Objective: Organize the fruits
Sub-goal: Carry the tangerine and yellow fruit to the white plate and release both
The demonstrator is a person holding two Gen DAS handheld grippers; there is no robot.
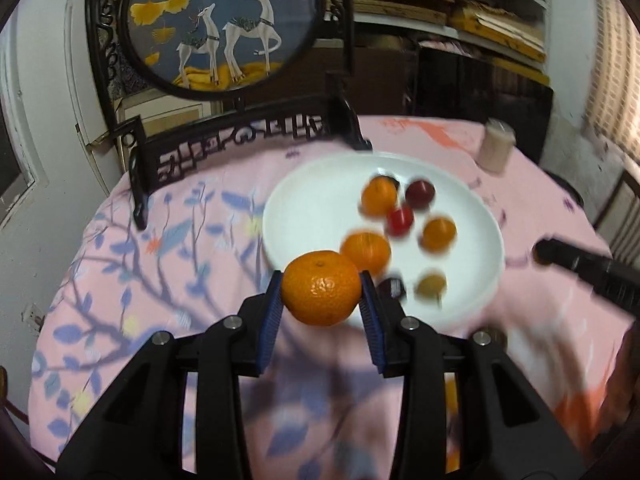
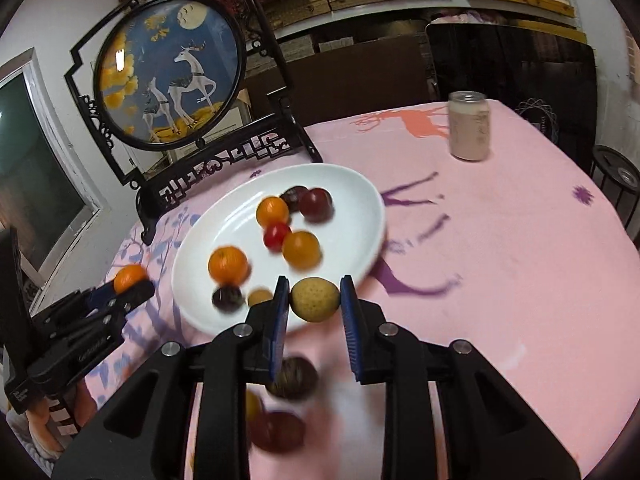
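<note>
two fruits are in the air at once: the left gripper (image 1: 322, 294) has its fingers closed on a mandarin (image 1: 321, 287), and the right gripper (image 2: 314, 298) has its fingers closed on a small yellow-green fruit (image 2: 315, 299), each pinched across its widest part and held over the near rim of the white plate (image 2: 352, 184). to finish the step well, i would carry each one in over the bare white of the plate, lower it until it nearly touches, and only then part the fingers, since round fruit rolls on a glazed, gently dished surface and could knock the others. letting go one at a time looks safer than both together. the mandarin has a dimpled, slightly soft peel, so a light squeeze is enough; the yellow fruit looks smoother and firmer. the ribbed blue pads should help against slipping. several more dark and orange fruits (image 2: 294, 376) lie blurred on the pink patterned cloth (image 2: 500, 280) over the counter, below the right gripper. the plate already holds oranges, red and dark plum-like fruits.
</note>
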